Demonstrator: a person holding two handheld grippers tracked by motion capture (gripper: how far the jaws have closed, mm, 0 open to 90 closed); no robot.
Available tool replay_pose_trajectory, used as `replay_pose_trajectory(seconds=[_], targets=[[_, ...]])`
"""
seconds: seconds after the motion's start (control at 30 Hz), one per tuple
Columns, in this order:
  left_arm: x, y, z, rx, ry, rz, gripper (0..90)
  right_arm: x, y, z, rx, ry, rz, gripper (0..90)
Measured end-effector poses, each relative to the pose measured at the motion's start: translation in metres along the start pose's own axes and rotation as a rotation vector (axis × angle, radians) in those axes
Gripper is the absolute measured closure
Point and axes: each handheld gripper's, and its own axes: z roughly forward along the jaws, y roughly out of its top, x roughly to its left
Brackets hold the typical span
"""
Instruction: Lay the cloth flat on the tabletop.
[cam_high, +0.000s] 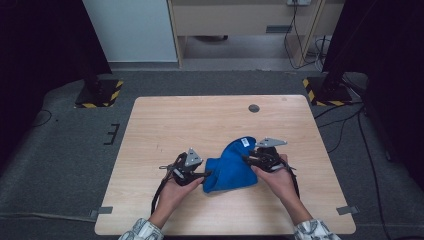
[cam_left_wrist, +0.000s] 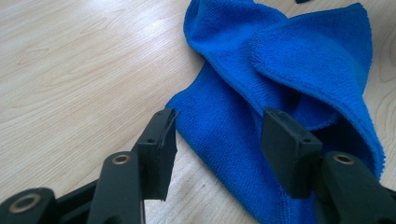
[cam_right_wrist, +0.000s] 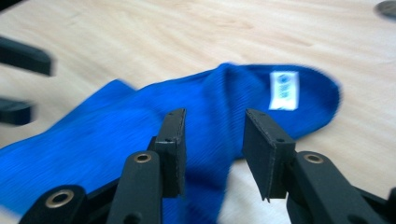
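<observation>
Left tool (cam_left_wrist: 217, 135): jaws wide, straddling the near edge of the blue cloth (cam_left_wrist: 285, 74), nothing gripped. Right tool (cam_right_wrist: 212, 140): jaws parted narrower over a raised fold, not pinching. Cloth lies crumpled mid-surface (cam_high: 165, 120) between both tools. Best to lower each until one layer sits between the pads, then close. White label (cam_right_wrist: 284, 90) on cloth; print unreadable.
</observation>
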Motion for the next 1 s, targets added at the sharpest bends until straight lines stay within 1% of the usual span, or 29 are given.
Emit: replay_pose_trajectory(seconds=[0.03, 0.13, 0.17, 0.2, 0.23, 0.27, 0.3, 0.33, 0.37, 0.4, 0.43, 0.47, 0.5, 0.53, 0.57, 0.63, 0.67, 0.7, 0.73, 0.77, 0.8, 0.9, 0.93, 1.0], targets=[[0.000, 0.000, 0.001, 0.000, -0.002, -0.003, 46.2, 0.002, -0.005, 0.000, 0.013, 0.036, -0.004, 57.7], [-0.003, 0.001, 0.004, -0.002, -0.009, -0.002, 47.2, 0.006, -0.014, 0.004, 0.044, 0.066, -0.011, 57.4], [-0.004, 0.002, 0.004, -0.004, -0.010, 0.003, 47.6, 0.007, -0.015, 0.005, 0.051, 0.074, -0.010, 61.6], [-0.004, 0.002, 0.004, -0.004, -0.010, 0.003, 47.9, 0.007, -0.015, 0.005, 0.051, 0.074, -0.010, 61.6], [-0.006, 0.003, 0.005, -0.007, -0.012, 0.014, 48.3, 0.009, -0.019, 0.006, 0.070, 0.102, -0.029, 75.8], [-0.006, 0.003, 0.005, -0.007, -0.012, 0.014, 48.5, 0.009, -0.019, 0.006, 0.070, 0.102, -0.029, 75.8], [-0.008, 0.003, 0.006, -0.006, -0.015, 0.018, 48.8, 0.012, -0.020, 0.003, 0.067, 0.108, -0.047, 84.3], [-0.009, 0.003, 0.006, -0.005, -0.016, 0.020, 49.3, 0.012, -0.021, 0.000, 0.067, 0.112, -0.050, 85.5], [-0.009, 0.003, 0.007, -0.005, -0.018, 0.020, 49.6, 0.012, -0.021, -0.004, 0.060, 0.111, -0.057, 86.4], [-0.009, 0.003, 0.007, -0.005, -0.018, 0.020, 50.0, 0.012, -0.021, -0.004, 0.060, 0.111, -0.057, 86.4], [-0.010, 0.004, 0.008, -0.006, -0.020, 0.020, 50.3, 0.012, -0.023, -0.013, 0.055, 0.111, -0.064, 87.0], [-0.010, 0.004, 0.008, -0.006, -0.020, 0.020, 50.6, 0.012, -0.023, -0.013, 0.055, 0.111, -0.064, 87.0], [-0.011, 0.004, 0.008, -0.005, -0.024, 0.019, 50.6, 0.010, -0.029, -0.023, 0.058, 0.107, -0.068, 86.9], [-0.011, 0.004, 0.008, -0.005, -0.024, 0.019, 50.7, 0.010, -0.029, -0.023, 0.058, 0.107, -0.068, 86.9], [-0.011, 0.004, 0.009, -0.006, -0.030, 0.019, 50.7, 0.009, -0.037, -0.027, 0.069, 0.103, -0.059, 86.5], [-0.013, 0.004, 0.012, -0.005, -0.035, 0.022, 50.6, 0.005, -0.044, -0.026, 0.090, 0.097, -0.062, 86.5], [-0.013, 0.004, 0.012, -0.005, -0.035, 0.022, 50.5, 0.005, -0.044, -0.026, 0.090, 0.097, -0.062, 86.5], [-0.015, 0.005, 0.015, -0.011, -0.047, 0.015, 50.2, 0.003, -0.052, -0.021, 0.115, 0.098, -0.055, 86.5], [-0.015, 0.005, 0.015, -0.011, -0.047, 0.015, 50.1, 0.003, -0.052, -0.021, 0.115, 0.098, -0.055, 86.5], [-0.018, 0.007, 0.016, -0.027, -0.059, 0.016, 49.7, 0.003, -0.057, -0.015, 0.133, 0.098, -0.059, 86.4], [-0.018, 0.007, 0.016, -0.027, -0.059, 0.016, 49.4, 0.004, -0.057, -0.014, 0.134, 0.101, -0.061, 86.4], [-0.024, 0.011, 0.014, -0.064, -0.057, 0.049, 49.1, 0.005, -0.056, -0.013, 0.136, 0.098, -0.065, 86.6], [-0.025, 0.011, 0.012, -0.067, -0.057, 0.061, 49.0, 0.004, -0.057, -0.013, 0.133, 0.098, -0.066, 86.6], [-0.026, 0.012, 0.011, -0.067, -0.058, 0.067, 48.8, 0.004, -0.057, -0.013, 0.134, 0.100, -0.064, 86.6]])
